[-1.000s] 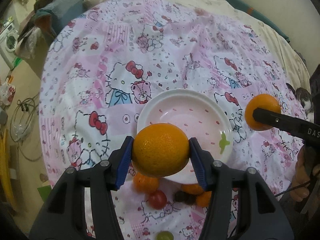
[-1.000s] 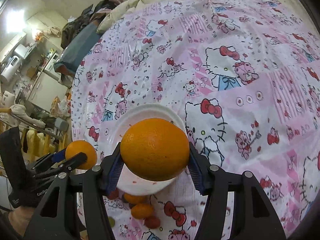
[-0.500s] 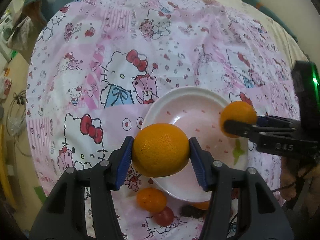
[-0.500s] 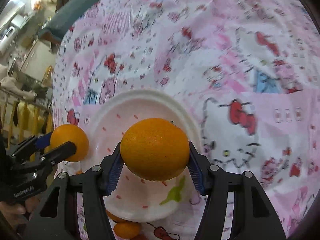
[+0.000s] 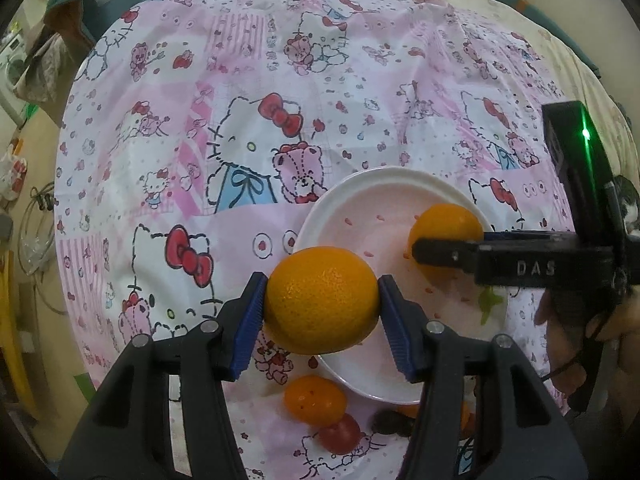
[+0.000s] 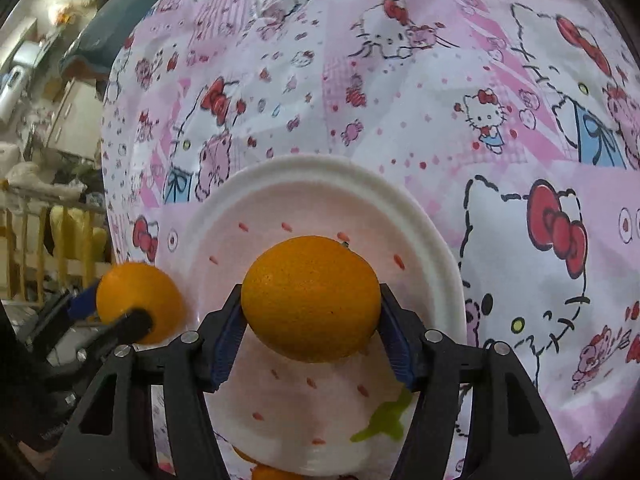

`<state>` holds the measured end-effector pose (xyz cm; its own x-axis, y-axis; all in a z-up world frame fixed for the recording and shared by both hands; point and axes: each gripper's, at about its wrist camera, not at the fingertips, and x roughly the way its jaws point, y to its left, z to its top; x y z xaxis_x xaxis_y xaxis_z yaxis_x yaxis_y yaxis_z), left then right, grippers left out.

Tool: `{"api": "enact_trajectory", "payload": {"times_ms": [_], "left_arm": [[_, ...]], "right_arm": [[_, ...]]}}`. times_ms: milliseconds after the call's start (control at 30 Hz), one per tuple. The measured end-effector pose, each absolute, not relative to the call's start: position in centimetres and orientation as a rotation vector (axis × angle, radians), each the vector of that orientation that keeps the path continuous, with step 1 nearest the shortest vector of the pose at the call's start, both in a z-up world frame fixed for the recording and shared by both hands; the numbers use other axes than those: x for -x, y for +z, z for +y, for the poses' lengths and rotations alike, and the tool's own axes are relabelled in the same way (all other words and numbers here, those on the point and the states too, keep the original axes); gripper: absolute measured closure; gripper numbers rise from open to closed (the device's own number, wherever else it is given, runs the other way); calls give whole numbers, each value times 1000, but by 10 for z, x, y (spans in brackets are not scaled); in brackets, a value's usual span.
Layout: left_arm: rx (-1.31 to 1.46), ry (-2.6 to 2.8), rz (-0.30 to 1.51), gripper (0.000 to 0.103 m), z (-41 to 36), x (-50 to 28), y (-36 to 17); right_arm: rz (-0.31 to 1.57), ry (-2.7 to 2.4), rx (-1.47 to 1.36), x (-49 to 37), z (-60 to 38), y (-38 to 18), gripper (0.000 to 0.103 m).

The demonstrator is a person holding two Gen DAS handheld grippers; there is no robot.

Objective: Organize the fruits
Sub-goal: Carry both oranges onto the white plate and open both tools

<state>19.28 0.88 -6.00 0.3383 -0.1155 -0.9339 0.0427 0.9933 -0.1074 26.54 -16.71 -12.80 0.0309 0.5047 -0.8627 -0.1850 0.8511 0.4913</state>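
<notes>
Two oranges hang over a white plate set on a pink cartoon-print cloth.

At left, the left tool is clenched on the first orange, with both blue pads pressed flat against its sides. That fruit sits at the plate's near-left rim, held clear above the cloth, and the tool points steeply down.

Moving right, the plate's pale pink well, dotted with small red marks and a green leaf motif, is bare in the middle.

At right, the right tool has the second orange between its pads over the right half of the plate. Its jaws are opening, yet both pads can be seen touching the peel. From either camera it cannot be told whether this orange rests on the plate or hangs just above it. Seen from the left wrist camera, one black finger of the right tool crosses in front of this fruit, and a green light glows on the tool's body above.

Near the plate's near edge, loose on the cloth, lie a small orange fruit, a red round fruit touching it, and a dark fruit just to the right.
</notes>
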Motion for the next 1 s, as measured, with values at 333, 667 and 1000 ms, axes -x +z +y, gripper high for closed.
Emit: {"api": "enact_trajectory", "payload": {"times_ms": [333, 667, 1000], "left_arm": [[92, -145, 1236, 51, -3, -201, -72], [28, -192, 1209, 51, -29, -232, -89], [25, -162, 1221, 44, -30, -243, -99]], "right_arm": [[1325, 498, -431, -273, -206, -97, 15], [1254, 457, -506, -267, -248, -71, 15], [1230, 455, -482, -262, -260, -60, 15]]}}
